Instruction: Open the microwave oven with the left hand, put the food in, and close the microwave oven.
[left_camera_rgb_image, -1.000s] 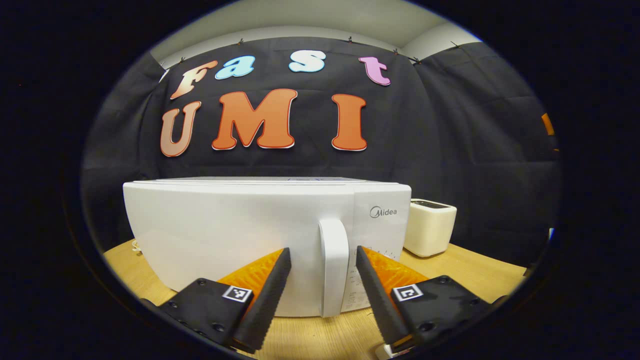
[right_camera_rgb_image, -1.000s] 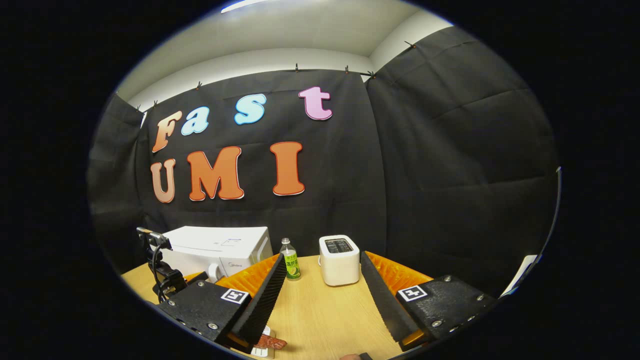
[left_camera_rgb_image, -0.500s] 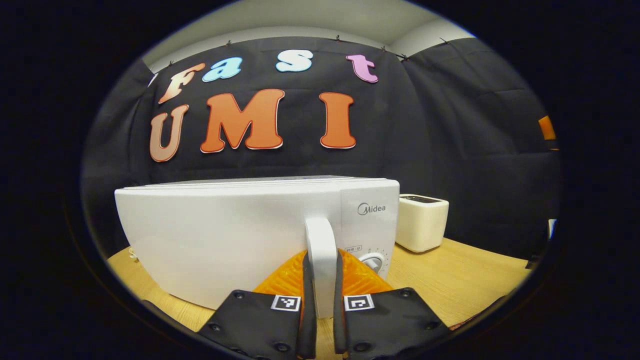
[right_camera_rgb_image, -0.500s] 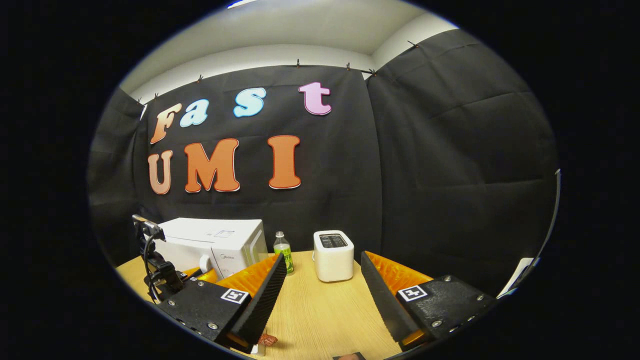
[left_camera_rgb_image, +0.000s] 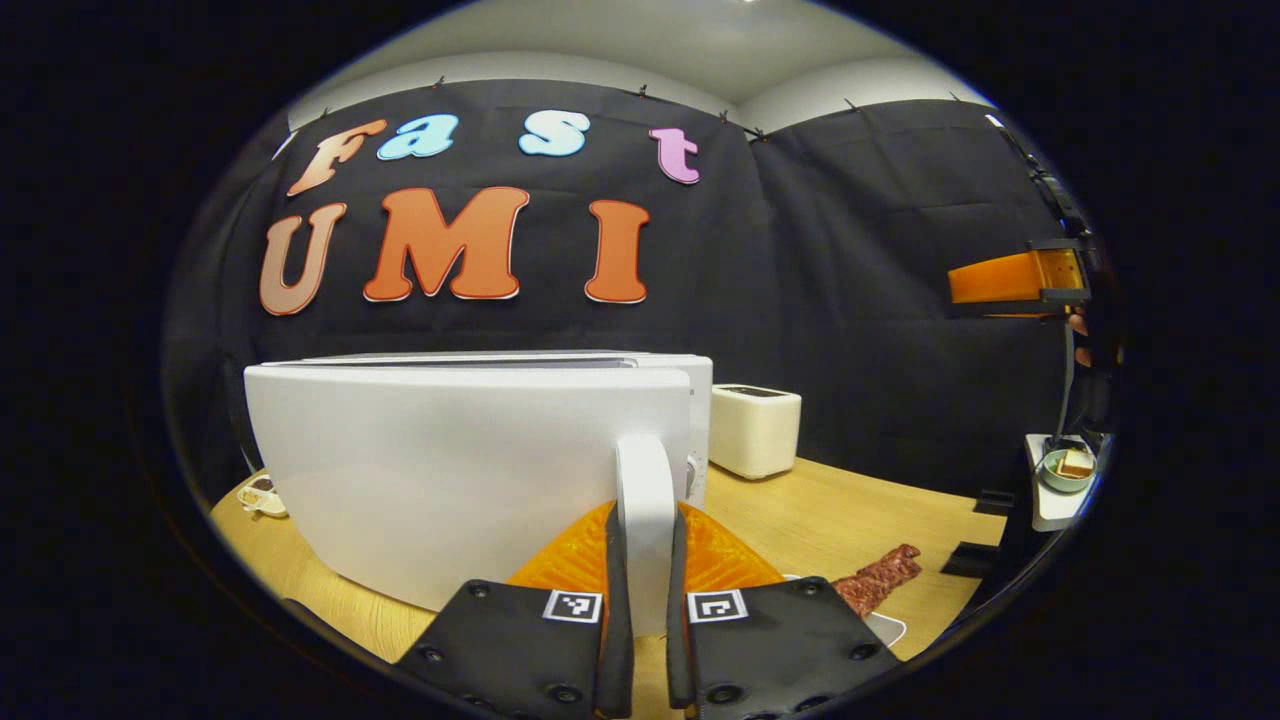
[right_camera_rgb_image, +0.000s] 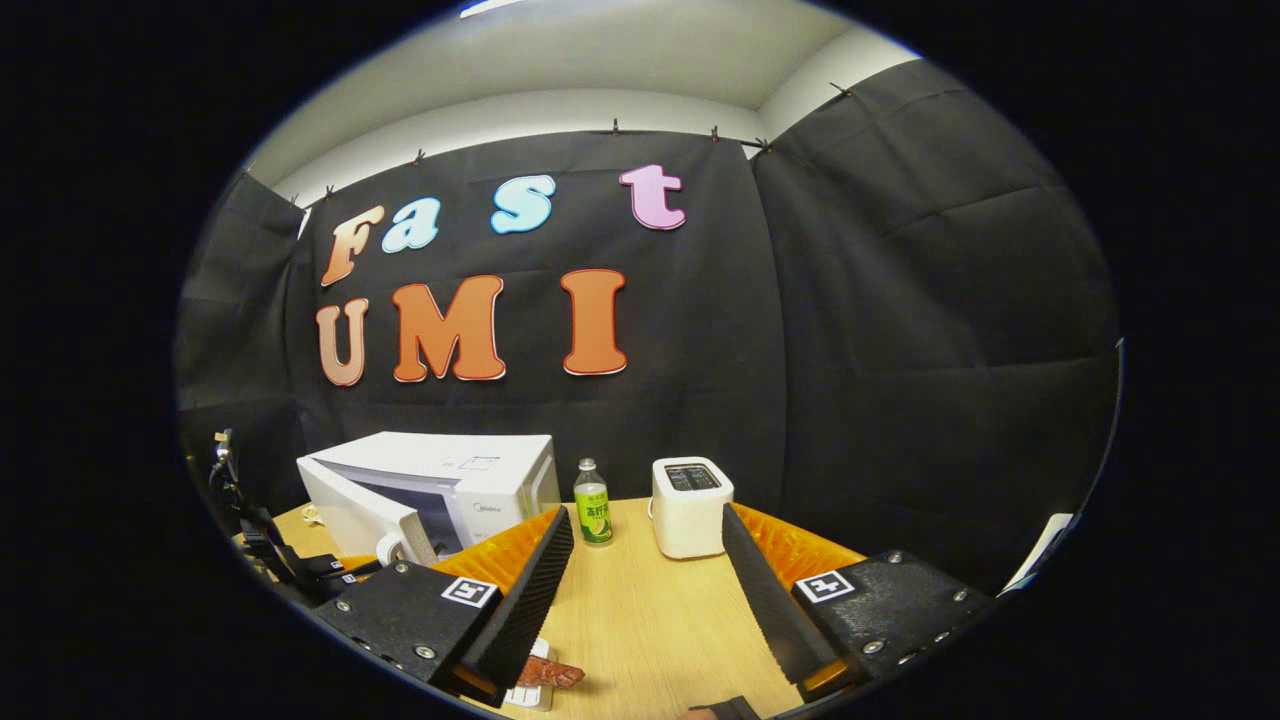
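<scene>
Left tongs pinch door handle

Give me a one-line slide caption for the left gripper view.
Left gripper clamped on the microwave door handle, door swung partly open, toaster behind.

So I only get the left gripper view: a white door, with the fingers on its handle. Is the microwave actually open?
Observer: Yes. In the right gripper view the microwave door stands ajar, with a dark gap behind it.
Visitor: Anything hidden behind the microwave?
Observer: A bottle stands between the microwave and the toaster.
Visitor: And the other gripper?
Observer: The right gripper is open and holds nothing.
</scene>
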